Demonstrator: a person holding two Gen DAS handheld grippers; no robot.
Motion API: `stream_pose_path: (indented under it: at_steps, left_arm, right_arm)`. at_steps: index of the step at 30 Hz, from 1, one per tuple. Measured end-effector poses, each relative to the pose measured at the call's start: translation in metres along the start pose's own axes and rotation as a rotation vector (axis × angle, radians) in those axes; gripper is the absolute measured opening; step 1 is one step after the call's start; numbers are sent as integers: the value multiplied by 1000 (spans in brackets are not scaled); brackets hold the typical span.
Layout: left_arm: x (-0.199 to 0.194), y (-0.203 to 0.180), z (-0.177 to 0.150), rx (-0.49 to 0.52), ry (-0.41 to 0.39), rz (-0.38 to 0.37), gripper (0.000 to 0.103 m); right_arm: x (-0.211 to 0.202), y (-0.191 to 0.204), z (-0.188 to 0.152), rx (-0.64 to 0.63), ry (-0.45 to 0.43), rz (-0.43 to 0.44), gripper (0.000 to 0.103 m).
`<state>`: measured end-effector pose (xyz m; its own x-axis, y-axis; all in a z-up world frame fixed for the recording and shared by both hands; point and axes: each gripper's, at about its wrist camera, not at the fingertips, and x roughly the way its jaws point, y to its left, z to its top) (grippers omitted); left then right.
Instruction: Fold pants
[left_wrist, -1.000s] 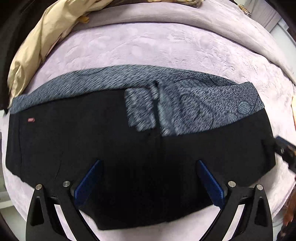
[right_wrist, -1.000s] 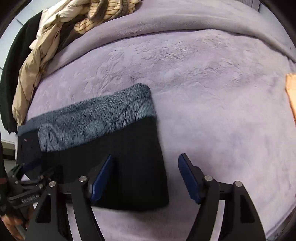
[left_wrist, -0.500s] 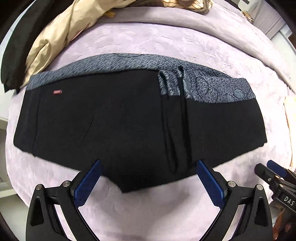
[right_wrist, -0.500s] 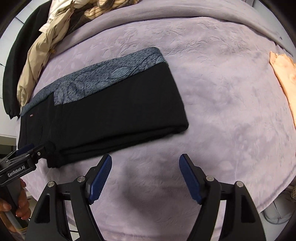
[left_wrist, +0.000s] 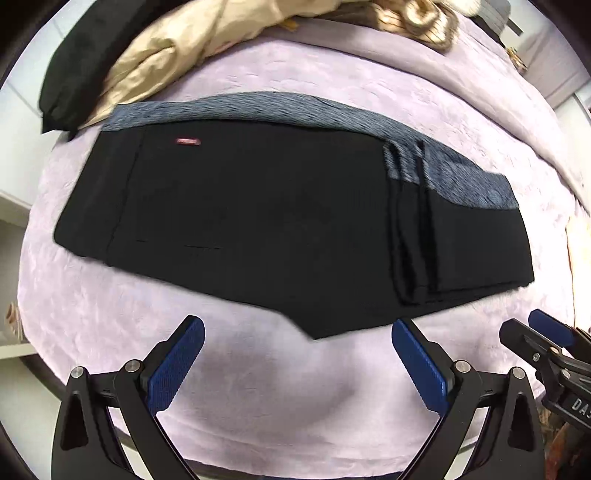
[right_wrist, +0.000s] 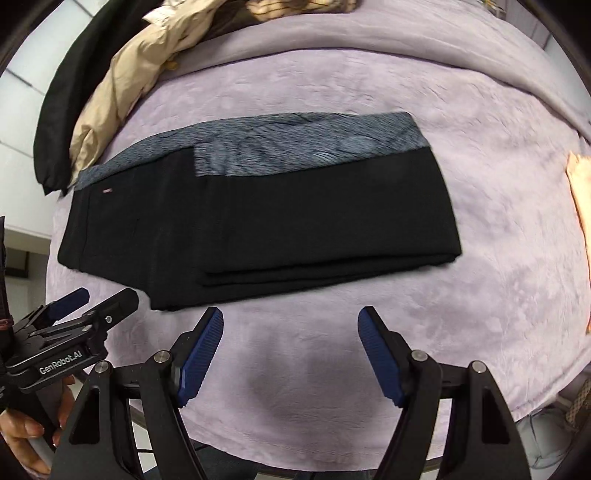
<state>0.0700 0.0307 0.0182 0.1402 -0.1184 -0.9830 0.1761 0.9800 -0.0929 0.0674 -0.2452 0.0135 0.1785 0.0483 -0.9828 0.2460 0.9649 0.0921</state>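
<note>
Left gripper (left_wrist: 297, 360) and right gripper (right_wrist: 291, 354): both wide, empty, hovering over the bed's near edge, clear of the cloth; step judged between folds; next likely calls for gripping one end and carrying it across. Pants (right_wrist: 266, 218): black, grey patterned waistband, folded lengthwise, flat mid-bed (right_wrist: 498, 229).

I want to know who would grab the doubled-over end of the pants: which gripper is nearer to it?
Right. The right gripper hangs open just below the folded end of the pants. The left gripper hangs open below their middle, with that end off to its right.
</note>
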Motion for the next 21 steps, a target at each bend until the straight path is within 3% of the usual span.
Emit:
stream_pose_path:
  at_steps: [12,21]
  left_arm:
    - [-18,99,1,-168,-33,0,102]
    - [3,119,11,-261,-44,21,102]
  right_arm:
    - [9,83,17,-162,28,14,78]
    - [20,134,22,-263,55,18,78]
